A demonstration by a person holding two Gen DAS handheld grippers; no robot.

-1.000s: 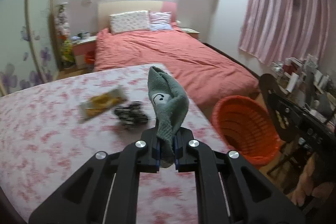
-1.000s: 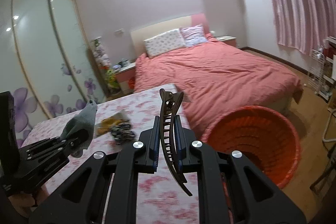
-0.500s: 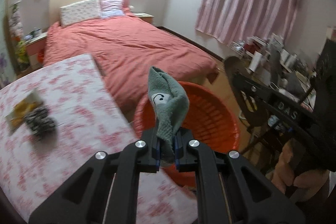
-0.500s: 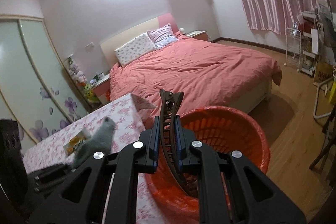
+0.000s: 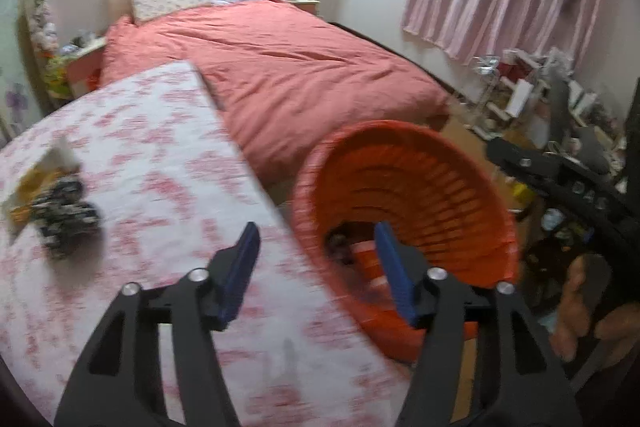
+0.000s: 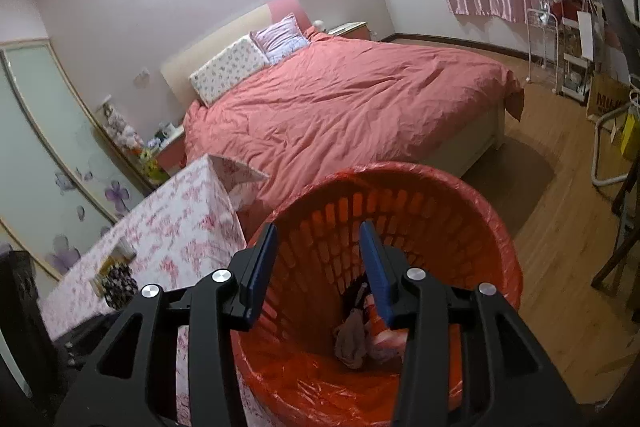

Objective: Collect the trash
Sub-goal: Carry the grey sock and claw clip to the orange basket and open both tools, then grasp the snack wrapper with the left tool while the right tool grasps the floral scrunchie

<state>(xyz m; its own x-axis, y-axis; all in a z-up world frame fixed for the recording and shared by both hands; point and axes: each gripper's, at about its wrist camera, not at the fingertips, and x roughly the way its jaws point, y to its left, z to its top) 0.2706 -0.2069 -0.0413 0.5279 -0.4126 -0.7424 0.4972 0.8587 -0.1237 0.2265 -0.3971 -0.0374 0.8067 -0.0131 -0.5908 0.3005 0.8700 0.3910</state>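
Note:
An orange plastic basket (image 6: 472, 211) lined with a red bag stands on the floor beside the table; it also shows in the left wrist view (image 5: 420, 187). My right gripper (image 6: 318, 267) is open and empty above the basket. A crumpled cloth (image 6: 352, 343) and other bits lie at the basket's bottom. My left gripper (image 5: 316, 267) is open and empty over the table's edge next to the basket. A yellow wrapper (image 5: 32, 175) and a black-and-white crumpled item (image 5: 64, 215) lie on the floral tablecloth (image 5: 160, 163); both show small in the right wrist view (image 6: 116, 275).
A bed with a coral cover (image 6: 340, 107) stands behind the table and basket. Cluttered shelves (image 6: 580, 39) stand at the right under pink curtains. The right gripper's body (image 5: 560, 179) shows at the right of the left wrist view. Wood floor (image 6: 560, 211) lies right of the basket.
Both grippers have opened. The grey sock has left my left gripper and the brown hair claw has left my right gripper. The left gripper has swung back toward the table.

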